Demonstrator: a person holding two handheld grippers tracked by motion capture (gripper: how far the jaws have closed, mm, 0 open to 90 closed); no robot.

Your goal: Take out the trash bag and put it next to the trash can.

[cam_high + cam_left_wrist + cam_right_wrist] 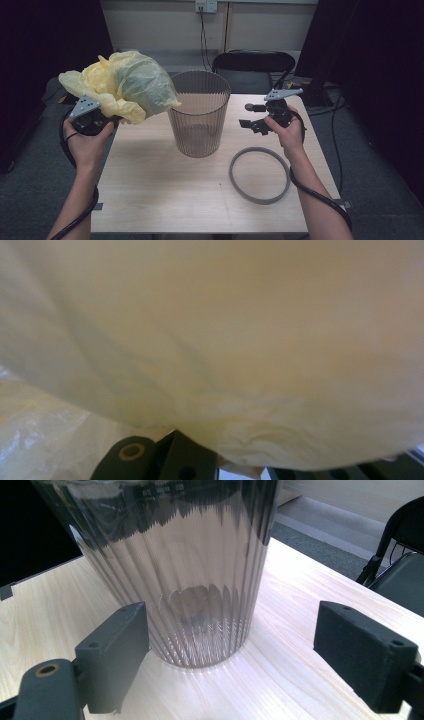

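Note:
A crumpled yellow plastic bag (122, 82) hangs in the air left of the bin, above the table's left edge, and my left gripper (114, 119) is shut on its lower part. In the left gripper view the bag (225, 340) billows close over the jaws of the left gripper (225, 470). A ribbed, translucent grey bin (199, 112) stands upright mid-table. My right gripper (247, 116) hovers to its right, open and with nothing in it. The right gripper (240, 655) faces the bin (175, 555) with jaws wide apart. A grey ring (260, 175) lies flat on the table.
The light wooden table (165, 195) has bare room in front of the bin. A black chair (252, 62) stands behind the far edge, also seen as the chair (400, 575) at the right. Cables hang from a wall socket (206, 6).

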